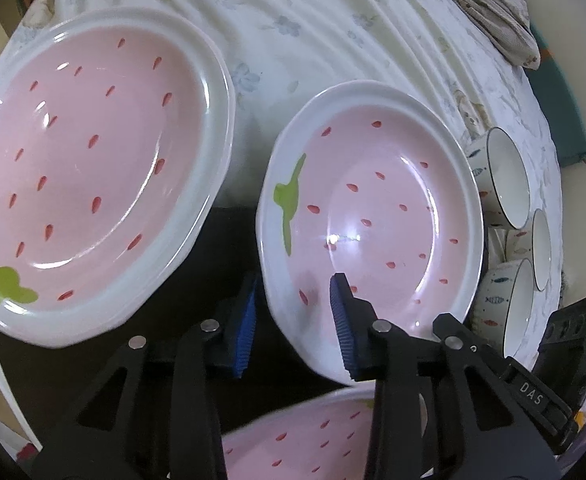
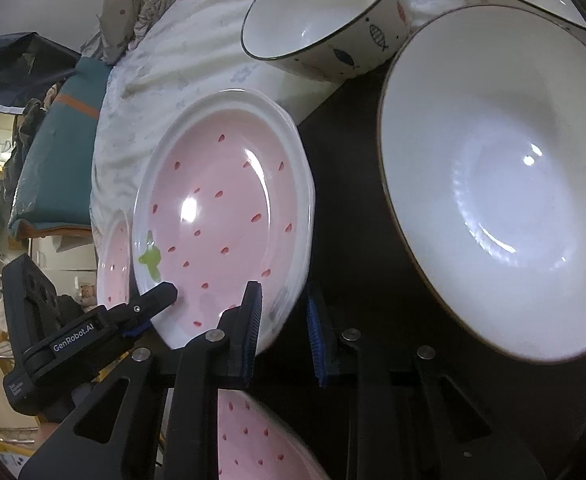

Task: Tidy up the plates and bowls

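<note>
A pink strawberry-pattern plate (image 1: 377, 216) (image 2: 221, 208) with a white rim hangs tilted above the dark table. My left gripper (image 1: 295, 320) is shut on its near rim, one blue pad inside and one underneath. On the opposite rim my right gripper (image 2: 284, 326) is shut the same way. A second pink plate (image 1: 313, 436) (image 2: 261, 440) lies directly below the held one. A third, larger-looking pink plate (image 1: 85, 160) sits to the left. Three white bowls (image 1: 507, 176) with fish patterns stand at the right; the nearest bowl (image 2: 493, 200) fills the right wrist view.
A crumpled white floral cloth (image 1: 313, 20) covers the far side behind the dishes. Folded patterned fabric (image 1: 493, 12) lies at its far end. The dark tabletop (image 2: 353, 200) shows between plate and bowls. Room clutter lies beyond the table at the left of the right wrist view.
</note>
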Demonstrator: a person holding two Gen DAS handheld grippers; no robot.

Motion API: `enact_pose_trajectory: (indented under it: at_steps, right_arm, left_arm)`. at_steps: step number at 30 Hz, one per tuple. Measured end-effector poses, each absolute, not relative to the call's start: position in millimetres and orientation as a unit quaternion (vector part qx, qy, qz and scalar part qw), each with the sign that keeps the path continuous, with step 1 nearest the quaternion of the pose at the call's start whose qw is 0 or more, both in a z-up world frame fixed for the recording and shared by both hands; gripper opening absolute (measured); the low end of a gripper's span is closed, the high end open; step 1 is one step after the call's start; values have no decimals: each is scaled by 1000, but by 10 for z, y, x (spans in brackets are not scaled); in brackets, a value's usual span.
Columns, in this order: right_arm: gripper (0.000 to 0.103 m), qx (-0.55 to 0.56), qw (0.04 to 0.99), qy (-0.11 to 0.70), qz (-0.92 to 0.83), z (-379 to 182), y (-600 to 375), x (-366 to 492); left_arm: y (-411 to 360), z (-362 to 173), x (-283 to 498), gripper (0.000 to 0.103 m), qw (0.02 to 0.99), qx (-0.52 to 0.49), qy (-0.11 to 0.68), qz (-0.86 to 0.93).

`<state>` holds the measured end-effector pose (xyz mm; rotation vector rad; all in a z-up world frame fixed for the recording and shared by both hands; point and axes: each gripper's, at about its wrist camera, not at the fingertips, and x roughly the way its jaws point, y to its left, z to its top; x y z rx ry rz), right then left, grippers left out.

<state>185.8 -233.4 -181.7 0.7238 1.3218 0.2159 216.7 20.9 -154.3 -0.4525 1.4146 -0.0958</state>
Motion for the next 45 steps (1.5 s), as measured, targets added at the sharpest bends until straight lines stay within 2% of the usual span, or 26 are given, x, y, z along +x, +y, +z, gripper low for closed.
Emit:
enact_pose_trajectory:
  at_steps: [3,14,17,19,32,45]
  right_arm:
    - [23,316,728,602,89,-1847,-2304,1896]
    - [24,304,741,589,107,-1885,-2285,2001]
    - [17,269,764,579,96,-1817,-2238,1977]
    - [17,251,780,565,96,-1739,-2194,1956]
    - [17,272,792,529,138,-1341,-2227,1995]
    - [17,263,791,527,165,-946,-2215,1433]
  left_arm:
    - [207,-1546,2180,25,748,-199,632,-35]
    - [177,-1555,2216,22,756,-189,626,-20]
    - [158,-1548,2236,19,757,-186,627,-18]
    - [156,-1507,2219,18,761,-179,624,-15]
    - [234,-963,2121,18,792,-189,580,-21]
    - [213,-621,1359,18,801,-156,578,-28]
